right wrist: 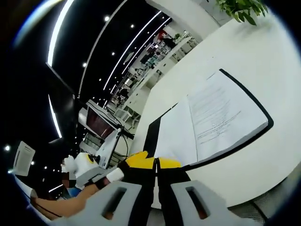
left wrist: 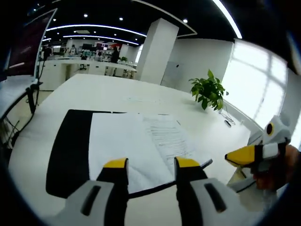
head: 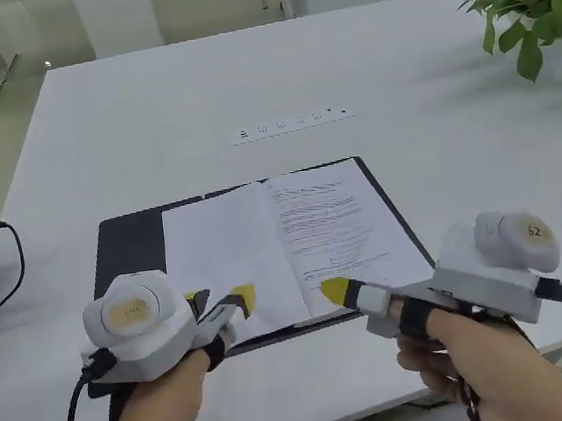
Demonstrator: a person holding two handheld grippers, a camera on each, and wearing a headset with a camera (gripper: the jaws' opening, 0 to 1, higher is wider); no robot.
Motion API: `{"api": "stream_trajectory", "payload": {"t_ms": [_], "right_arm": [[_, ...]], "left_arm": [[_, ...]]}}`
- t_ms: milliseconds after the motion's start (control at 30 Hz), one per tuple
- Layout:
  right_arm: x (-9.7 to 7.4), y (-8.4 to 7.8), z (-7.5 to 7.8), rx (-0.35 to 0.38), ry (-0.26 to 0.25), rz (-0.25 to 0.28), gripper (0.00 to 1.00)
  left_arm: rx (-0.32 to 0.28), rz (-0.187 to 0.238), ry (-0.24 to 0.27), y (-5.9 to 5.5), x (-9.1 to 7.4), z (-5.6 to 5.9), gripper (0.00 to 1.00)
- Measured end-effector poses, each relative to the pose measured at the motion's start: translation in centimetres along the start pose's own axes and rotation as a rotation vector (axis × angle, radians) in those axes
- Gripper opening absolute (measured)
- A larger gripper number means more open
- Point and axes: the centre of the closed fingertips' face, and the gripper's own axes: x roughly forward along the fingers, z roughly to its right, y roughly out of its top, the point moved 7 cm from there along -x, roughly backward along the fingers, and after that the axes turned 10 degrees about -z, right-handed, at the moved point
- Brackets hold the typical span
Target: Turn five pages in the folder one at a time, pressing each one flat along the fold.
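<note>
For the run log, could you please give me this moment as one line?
folder open flat on table | left gripper open, at near edge | right gripper shut, empty, near printed page

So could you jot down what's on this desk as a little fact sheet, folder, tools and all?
Folder: open flat on the white table, black cover
Left page: looks blank
Right page: printed text
Left gripper: jaws open, by the folder's near edge
Right gripper: jaws shut, by the right page's near edge
Plant: far right corner of the table
</note>
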Motion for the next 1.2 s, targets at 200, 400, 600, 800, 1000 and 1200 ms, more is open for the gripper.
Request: {"api": "stream_trajectory", "payload": {"t_ms": [200, 400, 600, 800, 1000, 1200], "right_arm": [[-0.9, 1.1, -1.0, -0.034, -0.018, 0.046, 0.00], [-1.6, 2.0, -1.0, -0.120, -0.113, 0.075, 0.27], [-2.6, 3.0, 0.3, -0.253, -0.287, 0.086, 0.67], [-3.4, 3.4, 0.7, -0.291, -0.359, 0.110, 0.86], [-3.9, 3.3, 0.6, -0.334, -0.407, 0.131, 1.00], [-3.7, 3.5, 0.9, -0.368, -0.417, 0.126, 1.00]], "left_arm": [[-0.100, 0.062, -0.035, 0.8, -2.7, 1.4, 0.65], [-0.086, 0.112, 0.001, 1.0, -5.0, 0.8, 0.83], [-0.045, 0.137, 0.074, 1.2, -6.6, -0.8, 0.99], [0.002, 0.079, 0.141, 0.2, -7.6, -2.8, 0.99], [-0.007, 0.059, 0.187, -0.3, -8.7, -4.6, 0.99], [0.014, 0.038, 0.231, -0.5, -9.7, -6.0, 0.99]]}}
